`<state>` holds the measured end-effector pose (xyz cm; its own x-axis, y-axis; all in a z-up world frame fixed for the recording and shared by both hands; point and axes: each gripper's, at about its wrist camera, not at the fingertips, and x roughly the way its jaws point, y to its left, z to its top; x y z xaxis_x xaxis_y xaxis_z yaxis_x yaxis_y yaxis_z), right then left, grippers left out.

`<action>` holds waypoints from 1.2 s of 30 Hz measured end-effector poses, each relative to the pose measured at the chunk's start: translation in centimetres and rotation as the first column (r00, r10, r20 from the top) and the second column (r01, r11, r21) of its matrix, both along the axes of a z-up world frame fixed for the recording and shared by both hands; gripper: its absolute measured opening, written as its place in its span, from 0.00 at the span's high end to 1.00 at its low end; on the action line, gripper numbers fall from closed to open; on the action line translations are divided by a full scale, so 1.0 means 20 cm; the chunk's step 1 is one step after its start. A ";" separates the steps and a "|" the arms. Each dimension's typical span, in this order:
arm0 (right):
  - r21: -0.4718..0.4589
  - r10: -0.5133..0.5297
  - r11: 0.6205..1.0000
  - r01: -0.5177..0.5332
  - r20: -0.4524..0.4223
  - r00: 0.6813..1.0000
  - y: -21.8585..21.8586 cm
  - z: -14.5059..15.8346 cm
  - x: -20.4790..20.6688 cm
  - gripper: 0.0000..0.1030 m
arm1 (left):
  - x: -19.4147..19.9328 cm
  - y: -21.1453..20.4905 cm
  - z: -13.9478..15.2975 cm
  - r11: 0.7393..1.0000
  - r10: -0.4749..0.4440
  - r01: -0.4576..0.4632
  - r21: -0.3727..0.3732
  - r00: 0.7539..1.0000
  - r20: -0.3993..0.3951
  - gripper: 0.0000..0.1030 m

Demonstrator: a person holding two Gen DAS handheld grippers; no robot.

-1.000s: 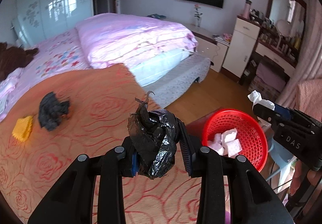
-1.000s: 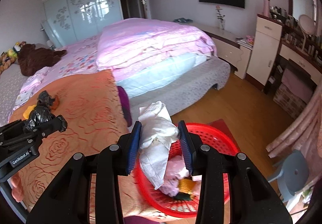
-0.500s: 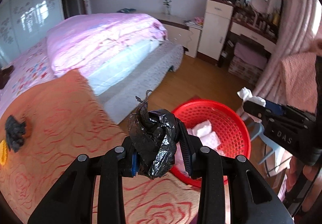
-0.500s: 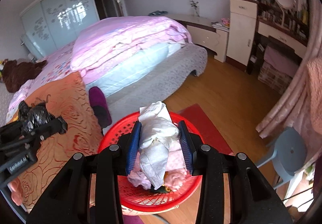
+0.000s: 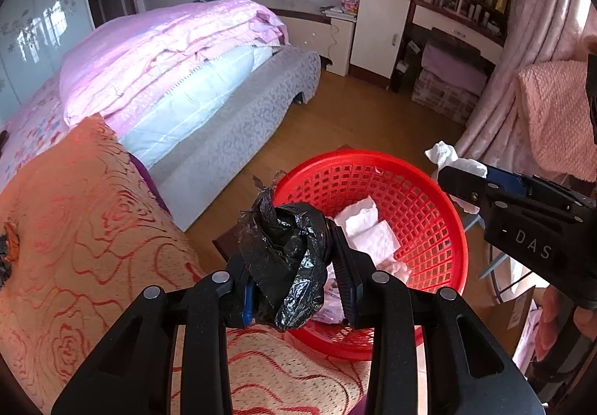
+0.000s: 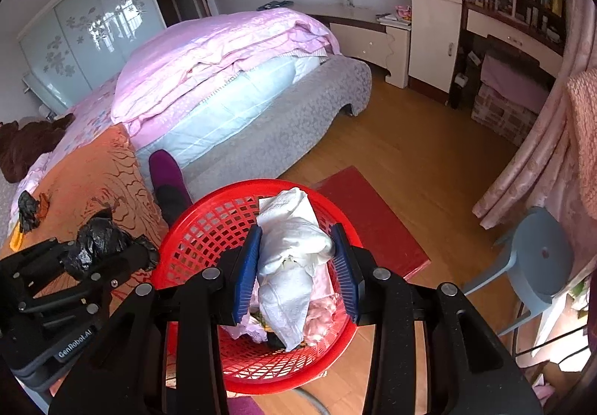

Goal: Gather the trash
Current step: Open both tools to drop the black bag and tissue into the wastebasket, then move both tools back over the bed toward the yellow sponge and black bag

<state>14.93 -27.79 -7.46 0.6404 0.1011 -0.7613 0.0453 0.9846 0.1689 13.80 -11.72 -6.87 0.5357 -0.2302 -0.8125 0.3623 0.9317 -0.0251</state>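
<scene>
My left gripper (image 5: 294,273) is shut on a crumpled black plastic bag (image 5: 285,258) and holds it at the near left rim of the red mesh basket (image 5: 421,198). The bag also shows in the right wrist view (image 6: 99,245). My right gripper (image 6: 296,265) is shut on a wad of white tissue (image 6: 293,258) directly above the red basket (image 6: 209,224), which holds white and pink paper scraps. The tissue also shows in the left wrist view (image 5: 453,161), to the right of the basket.
The orange rose-patterned bedspread (image 5: 74,228) lies left of the basket. More trash, a black bag (image 6: 28,209) and a yellow scrap (image 6: 15,239), lies on it far left. A red mat (image 6: 369,213), wooden floor, a blue stool (image 6: 537,258) and a pink curtain are to the right.
Both grippers swung right toward the basket with their loads still held. The black bag now sits at the basket's rim and the tissue hangs over the basket's middle.
</scene>
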 end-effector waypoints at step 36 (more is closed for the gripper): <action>-0.010 0.011 1.000 -0.011 0.044 0.999 0.07 0.03 -0.06 0.48 | -0.13 0.20 0.10 0.997 0.077 -0.076 -0.024 0.995 0.059 0.36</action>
<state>13.82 -26.40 -6.82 0.6725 0.1008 -0.7332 0.0272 0.9866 0.1606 11.27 -7.80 -4.89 0.6002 -0.2041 -0.7734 0.2914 0.9562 -0.0262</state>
